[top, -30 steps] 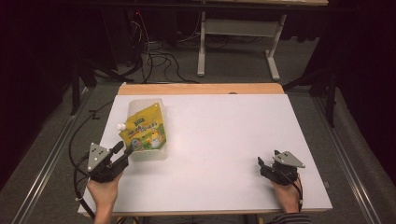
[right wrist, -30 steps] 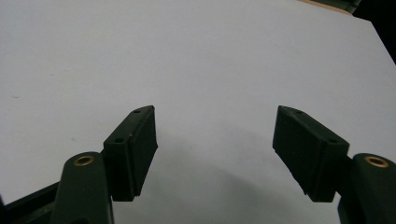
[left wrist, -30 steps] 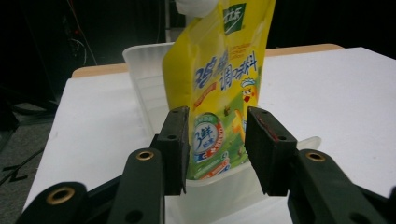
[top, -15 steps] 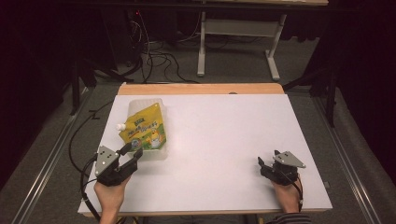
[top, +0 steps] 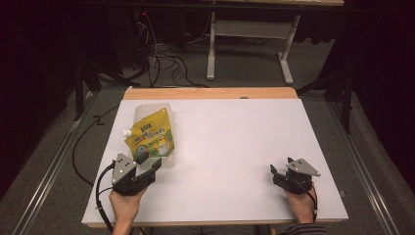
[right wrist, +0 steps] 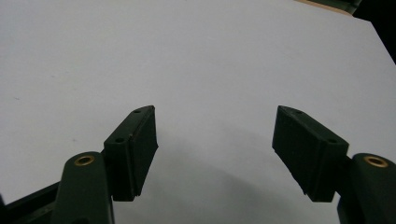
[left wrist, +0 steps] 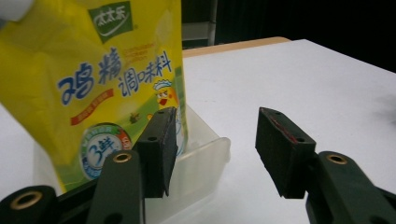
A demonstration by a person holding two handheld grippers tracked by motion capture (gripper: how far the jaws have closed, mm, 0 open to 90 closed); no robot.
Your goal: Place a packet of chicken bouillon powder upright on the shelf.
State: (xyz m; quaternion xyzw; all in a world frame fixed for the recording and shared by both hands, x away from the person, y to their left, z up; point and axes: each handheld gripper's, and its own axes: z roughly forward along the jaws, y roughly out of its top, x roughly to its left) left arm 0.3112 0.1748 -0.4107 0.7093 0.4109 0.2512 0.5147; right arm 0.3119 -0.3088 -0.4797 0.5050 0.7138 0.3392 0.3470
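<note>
High view: the left claw (top: 147, 169) sits released at the near corner of a clear tub (top: 166, 159) at about 9 o'clock on the white surface (top: 235, 147), one jaw against the tub's wall. A yellow pouch (top: 150, 138) with a white spout stands tilted in the tub, leaning out over its rim. Closing here could pinch wall and pouch together, or a nudge could tip the light tub over. The right claw (top: 280, 175) rests released at 4 o'clock, well apart.
</note>
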